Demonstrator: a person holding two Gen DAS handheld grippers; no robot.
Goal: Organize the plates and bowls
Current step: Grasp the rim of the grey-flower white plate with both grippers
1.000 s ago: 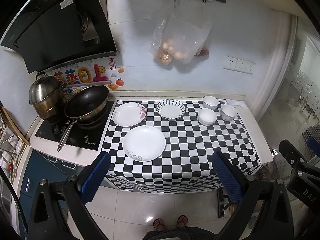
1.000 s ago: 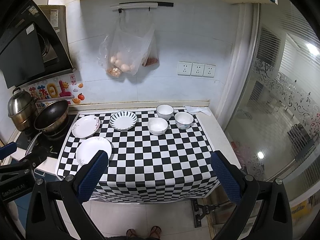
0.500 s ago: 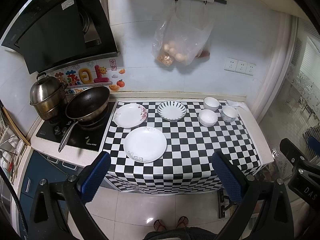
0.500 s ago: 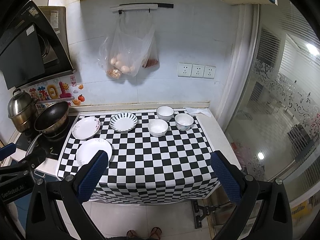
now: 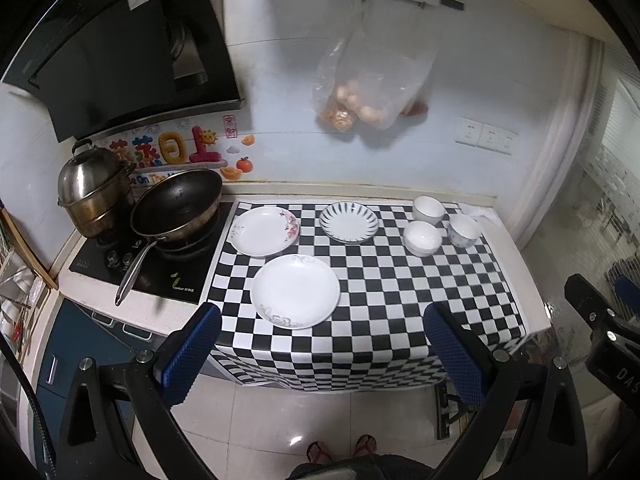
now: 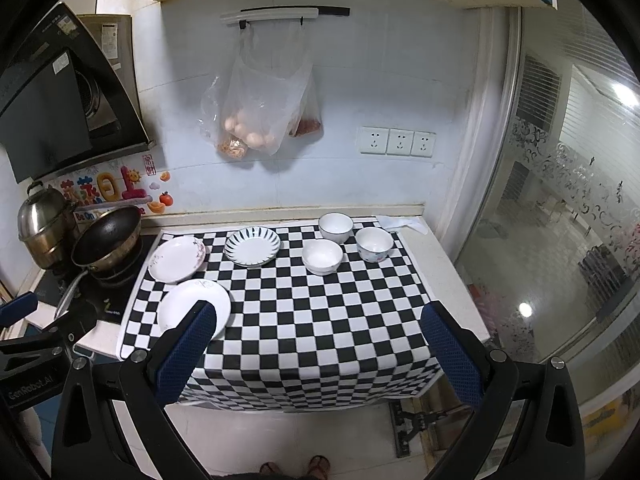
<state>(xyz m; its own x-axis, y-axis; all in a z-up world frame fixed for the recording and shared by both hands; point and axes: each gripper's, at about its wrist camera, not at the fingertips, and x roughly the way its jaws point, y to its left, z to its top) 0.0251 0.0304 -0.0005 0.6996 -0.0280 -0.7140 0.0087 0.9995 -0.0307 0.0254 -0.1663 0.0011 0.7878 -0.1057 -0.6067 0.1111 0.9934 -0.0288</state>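
Note:
Three plates lie on the checkered counter (image 5: 400,300): a large white plate (image 5: 295,290) in front, a flowered plate (image 5: 264,231) behind it, a blue-striped plate (image 5: 349,222) at the back. Three bowls stand to the right: a white bowl (image 5: 422,238), a rear bowl (image 5: 428,208) and a patterned bowl (image 5: 463,231). My left gripper (image 5: 322,354) hangs open in front of the counter edge, holding nothing. My right gripper (image 6: 318,354) is also open and empty, back from the counter, with the white plate (image 6: 188,308), striped plate (image 6: 253,246) and bowls (image 6: 322,256) beyond it.
A black frying pan (image 5: 178,204) and a steel pot (image 5: 94,192) sit on the stove at left. A plastic bag of food (image 5: 368,80) hangs on the wall above the counter. A person's feet (image 5: 340,450) stand on the tiled floor. Glass door (image 6: 560,220) at right.
Both views have shifted only slightly; the counter sits a little lower in the left wrist view. Plates and bowls have not moved, and both grippers stay open.

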